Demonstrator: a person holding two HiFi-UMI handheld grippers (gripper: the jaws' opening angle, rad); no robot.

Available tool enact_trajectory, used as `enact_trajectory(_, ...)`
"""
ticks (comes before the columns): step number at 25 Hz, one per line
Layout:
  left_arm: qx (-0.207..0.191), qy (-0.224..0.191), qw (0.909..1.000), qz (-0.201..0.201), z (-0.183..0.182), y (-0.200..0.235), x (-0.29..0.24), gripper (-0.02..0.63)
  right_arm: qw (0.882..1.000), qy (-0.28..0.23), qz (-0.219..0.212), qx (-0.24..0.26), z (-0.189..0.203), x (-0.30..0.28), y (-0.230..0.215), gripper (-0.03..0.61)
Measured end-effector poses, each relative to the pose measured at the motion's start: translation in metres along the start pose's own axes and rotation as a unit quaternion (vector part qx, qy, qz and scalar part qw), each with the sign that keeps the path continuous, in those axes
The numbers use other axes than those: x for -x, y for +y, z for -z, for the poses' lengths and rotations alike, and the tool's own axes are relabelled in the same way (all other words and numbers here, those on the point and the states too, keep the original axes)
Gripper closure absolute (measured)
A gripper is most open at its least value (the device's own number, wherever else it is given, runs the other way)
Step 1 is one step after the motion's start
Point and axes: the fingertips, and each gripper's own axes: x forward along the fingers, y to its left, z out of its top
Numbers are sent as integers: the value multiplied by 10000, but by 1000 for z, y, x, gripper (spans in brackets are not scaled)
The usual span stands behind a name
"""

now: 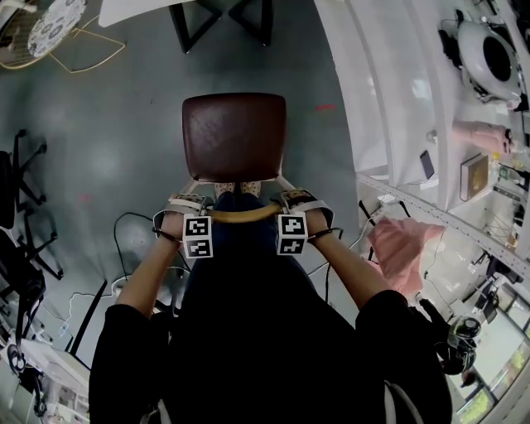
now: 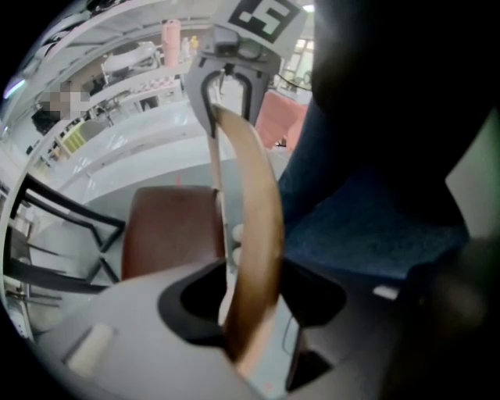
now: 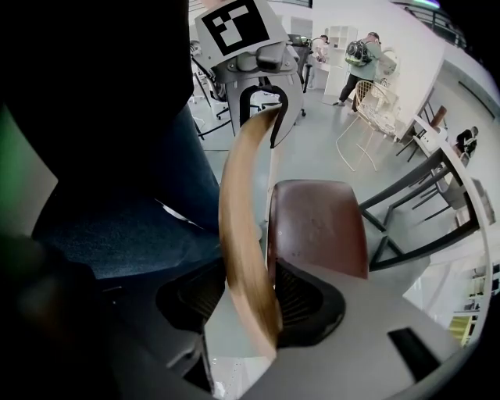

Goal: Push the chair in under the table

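Note:
The chair stands on the grey floor just ahead of me, its brown seat (image 1: 234,137) turned toward the white table (image 1: 145,8) with black legs at the top of the head view. My left gripper (image 1: 189,204) and right gripper (image 1: 295,201) point down at the two ends of the curved wooden backrest (image 1: 244,216). In the left gripper view the backrest (image 2: 254,234) runs between the jaws of the left gripper (image 2: 254,308), which are shut on it. The right gripper (image 3: 250,301) is likewise shut on the backrest (image 3: 242,226), with the seat (image 3: 316,226) beyond.
A long white counter (image 1: 397,99) runs along the right, with a pink cloth (image 1: 402,244) by it. Black chair frames (image 1: 21,190) stand at the left, cables (image 1: 132,224) lie on the floor, and a wire chair (image 1: 50,33) sits at the top left. People (image 3: 363,55) stand far off.

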Motion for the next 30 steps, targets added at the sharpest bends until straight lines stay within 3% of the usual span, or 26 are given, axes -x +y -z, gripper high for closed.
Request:
enact_trajectory(6, 136, -134, 9998, -66, -15, 10, -3, 402, 9993, 314, 90, 168, 19, 3, -17, 379)
enact_trajectory(10, 26, -80, 9999, -60, -27, 10, -10, 408, 9984, 464, 180, 266, 32, -1, -20, 379)
enact_trajectory(13, -116, 37, 9998, -182, -17, 18, -7, 448, 9981, 425, 404, 199, 27, -3, -31, 379)
enact_trajectory(21, 39, 408, 9975, -571, 28, 76, 10, 430, 9974, 234, 680, -50, -2, -6, -82, 379)
enact_trajectory(30, 171, 353, 9961, -786, 26, 121, 16, 429, 9953, 500, 832, -8, 13, -1, -131, 379)
